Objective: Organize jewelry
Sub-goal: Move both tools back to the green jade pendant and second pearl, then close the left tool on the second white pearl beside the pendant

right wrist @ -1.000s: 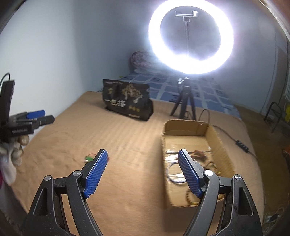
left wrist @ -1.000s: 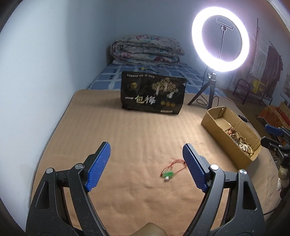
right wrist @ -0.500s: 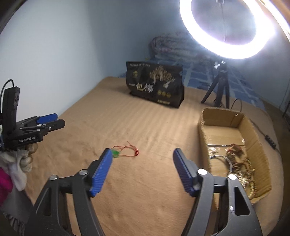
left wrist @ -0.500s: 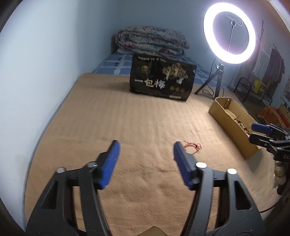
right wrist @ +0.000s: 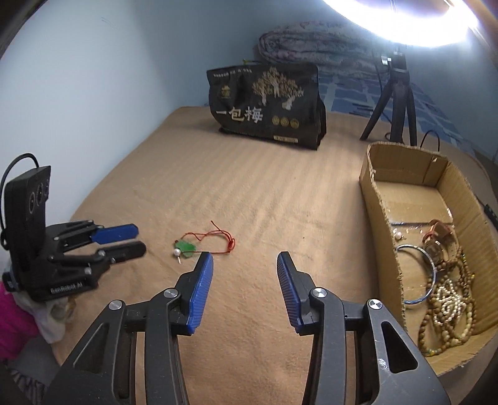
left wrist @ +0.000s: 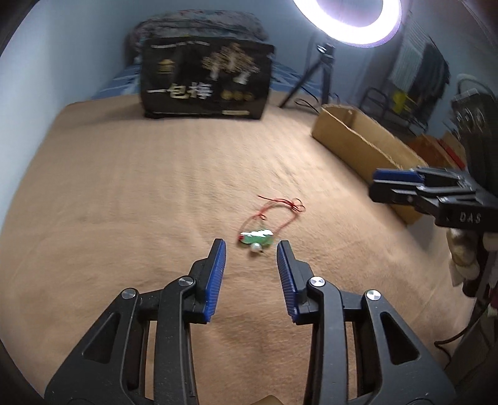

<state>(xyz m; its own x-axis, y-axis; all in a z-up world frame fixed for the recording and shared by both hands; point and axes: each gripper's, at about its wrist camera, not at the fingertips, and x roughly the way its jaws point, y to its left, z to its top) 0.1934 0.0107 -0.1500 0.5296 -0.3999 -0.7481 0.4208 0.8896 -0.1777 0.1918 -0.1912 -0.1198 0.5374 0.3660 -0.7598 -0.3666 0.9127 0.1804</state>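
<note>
Here my left gripper (left wrist: 251, 246) is closing its jaws with nothing between them yet; the green pendant on a red cord (left wrist: 256, 238) lies just ahead of the tips. My right gripper (right wrist: 245, 258) is closing too, empty, with the pendant beyond its left finger (right wrist: 202, 280) and the cardboard box (right wrist: 382, 236) of beads to its right. Nothing blocks either. Further out on the tan blanket (left wrist: 124, 193) stand a black bag (left wrist: 205, 82) and a ring light (left wrist: 347, 21).

two tongs (left wrist: 250, 246) (right wrist: 245, 258), one pendant (left wrist: 256, 238), one cardboard box (right wrist: 460, 187), one black bag (right wrist: 264, 102).
</note>
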